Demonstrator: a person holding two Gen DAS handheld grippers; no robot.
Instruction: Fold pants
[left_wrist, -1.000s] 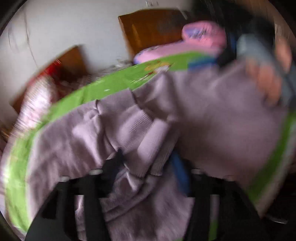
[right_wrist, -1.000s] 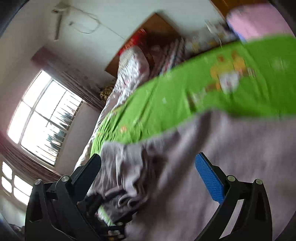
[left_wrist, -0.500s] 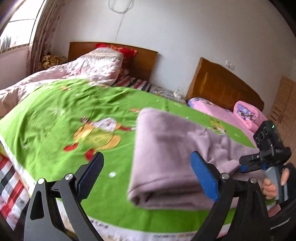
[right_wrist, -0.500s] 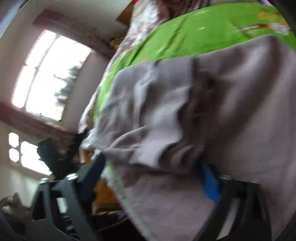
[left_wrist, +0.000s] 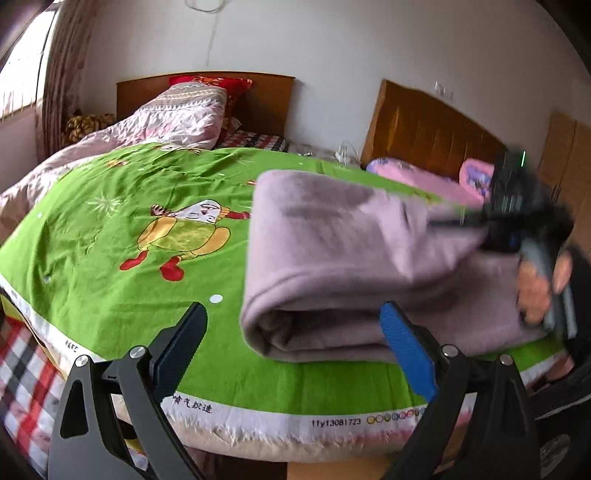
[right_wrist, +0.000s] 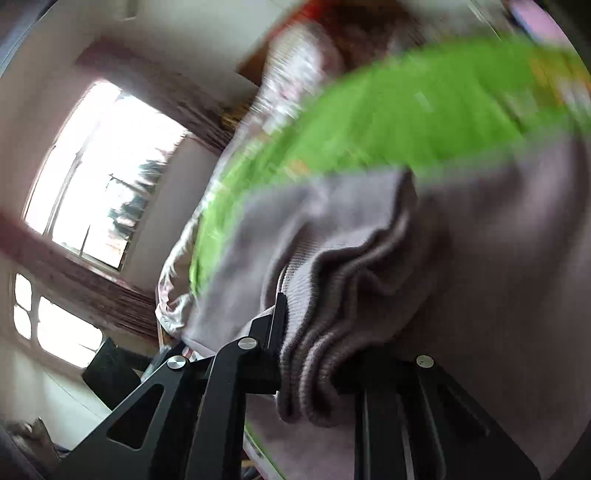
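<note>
The lilac knit pants (left_wrist: 332, 266) lie folded over on the green bedspread (left_wrist: 129, 229), with the rounded fold edge facing me. My left gripper (left_wrist: 295, 347) is open and empty, held back from the bed's front edge, just in front of the fold. My right gripper (left_wrist: 513, 221) is at the pants' right end, blurred by motion. In the right wrist view it (right_wrist: 314, 373) is shut on the bunched ribbed cuffs of the pants (right_wrist: 332, 332).
A white printed border (left_wrist: 295, 417) marks the bed's front edge. A pink quilt (left_wrist: 177, 114) is piled at the far left by a wooden headboard (left_wrist: 266, 96). A second headboard (left_wrist: 424, 129) and pink pillows (left_wrist: 476, 173) stand at the right. A window (right_wrist: 103, 177) is at the left.
My left gripper let go of the pants and drew back from the bed. My right gripper closed on the ribbed cuffs and is moving with them.
</note>
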